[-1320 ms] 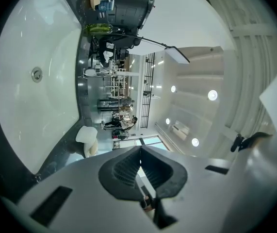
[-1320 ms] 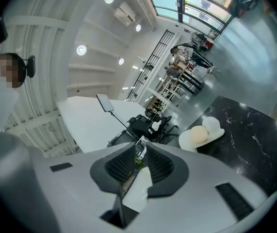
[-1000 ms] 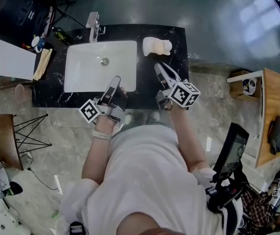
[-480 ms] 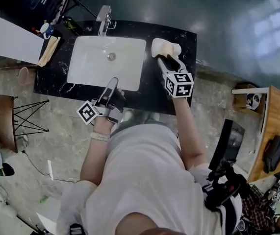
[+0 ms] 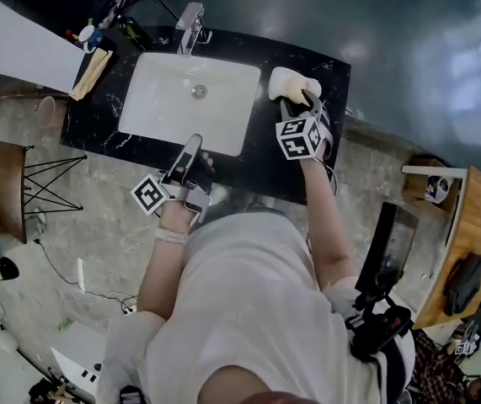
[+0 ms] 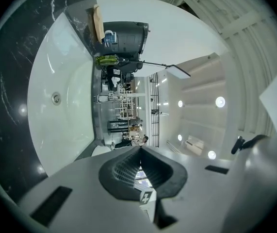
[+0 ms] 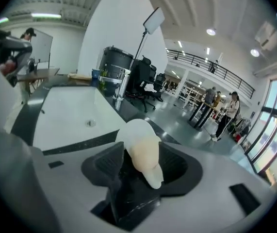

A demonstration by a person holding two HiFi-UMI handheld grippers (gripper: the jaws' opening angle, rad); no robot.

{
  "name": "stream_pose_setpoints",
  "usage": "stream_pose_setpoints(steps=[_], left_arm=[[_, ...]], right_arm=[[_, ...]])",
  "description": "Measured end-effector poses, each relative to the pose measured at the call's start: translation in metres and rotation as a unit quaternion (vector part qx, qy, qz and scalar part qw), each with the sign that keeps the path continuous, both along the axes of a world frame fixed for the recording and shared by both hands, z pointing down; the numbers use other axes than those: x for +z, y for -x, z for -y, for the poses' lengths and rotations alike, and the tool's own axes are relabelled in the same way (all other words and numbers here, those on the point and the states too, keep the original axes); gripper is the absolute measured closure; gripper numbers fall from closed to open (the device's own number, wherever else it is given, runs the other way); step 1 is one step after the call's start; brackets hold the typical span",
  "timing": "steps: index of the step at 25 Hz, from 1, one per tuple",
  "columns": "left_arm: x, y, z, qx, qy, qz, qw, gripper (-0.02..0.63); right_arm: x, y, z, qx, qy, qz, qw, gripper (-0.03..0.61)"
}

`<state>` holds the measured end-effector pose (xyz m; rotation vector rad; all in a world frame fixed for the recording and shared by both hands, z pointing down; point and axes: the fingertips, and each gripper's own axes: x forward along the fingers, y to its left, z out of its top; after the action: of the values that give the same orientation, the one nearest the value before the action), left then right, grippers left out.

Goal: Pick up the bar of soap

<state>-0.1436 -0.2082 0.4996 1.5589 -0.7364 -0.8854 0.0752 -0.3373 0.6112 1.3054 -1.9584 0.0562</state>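
Note:
The pale cream bar of soap (image 5: 293, 85) lies on the black marble counter (image 5: 261, 154) to the right of the white sink (image 5: 173, 108). My right gripper (image 5: 304, 104) has reached it, and its jaws are opening. In the right gripper view the soap (image 7: 140, 147) sits between the two dark pads (image 7: 108, 165), which do not press on it; the right gripper (image 7: 143, 171) holds nothing. My left gripper (image 5: 193, 151) hovers at the counter's front edge, over the sink's near rim. In the left gripper view its jaws (image 6: 139, 152) are shut together with nothing in them.
A faucet (image 5: 191, 17) stands behind the sink. A tan cloth (image 5: 91, 72) and small bottles (image 5: 90, 34) sit at the counter's left end. A wooden table (image 5: 467, 251) stands to the right, a black wire stand (image 5: 46, 188) to the left. People stand far off in the hall (image 7: 225, 113).
My right gripper has moved from the counter's front edge forward to the soap, and its jaws have spread around it. The left gripper has stayed put.

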Motion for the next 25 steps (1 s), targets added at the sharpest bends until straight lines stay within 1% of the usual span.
stream_pose_setpoints(steps=[3, 6, 9, 16, 22, 25], left_arm=[[0.002, 0.001, 0.000, -0.008, 0.006, -0.003, 0.9999, 0.606], [0.004, 0.004, -0.001, -0.015, 0.008, -0.003, 0.9998, 0.606], [0.005, 0.006, -0.001, -0.020, 0.009, -0.004, 0.9998, 0.606], [0.007, 0.006, 0.000, -0.024, 0.014, -0.008, 0.9996, 0.606], [0.008, 0.005, 0.000, -0.018, 0.016, -0.014, 0.9996, 0.606], [0.007, 0.005, 0.000, -0.015, 0.017, -0.017, 0.9996, 0.606]], right_arm=[[0.013, -0.004, 0.006, -0.013, 0.004, -0.056, 0.998, 0.367], [0.023, -0.006, 0.011, -0.024, 0.003, -0.106, 0.994, 0.367], [0.029, -0.008, 0.015, -0.027, -0.002, -0.140, 0.990, 0.367], [0.031, -0.009, 0.018, -0.028, -0.016, -0.149, 0.988, 0.374], [0.028, -0.009, 0.014, -0.029, -0.013, -0.148, 0.988, 0.387], [0.017, -0.011, 0.011, -0.016, -0.029, -0.140, 0.990, 0.414]])
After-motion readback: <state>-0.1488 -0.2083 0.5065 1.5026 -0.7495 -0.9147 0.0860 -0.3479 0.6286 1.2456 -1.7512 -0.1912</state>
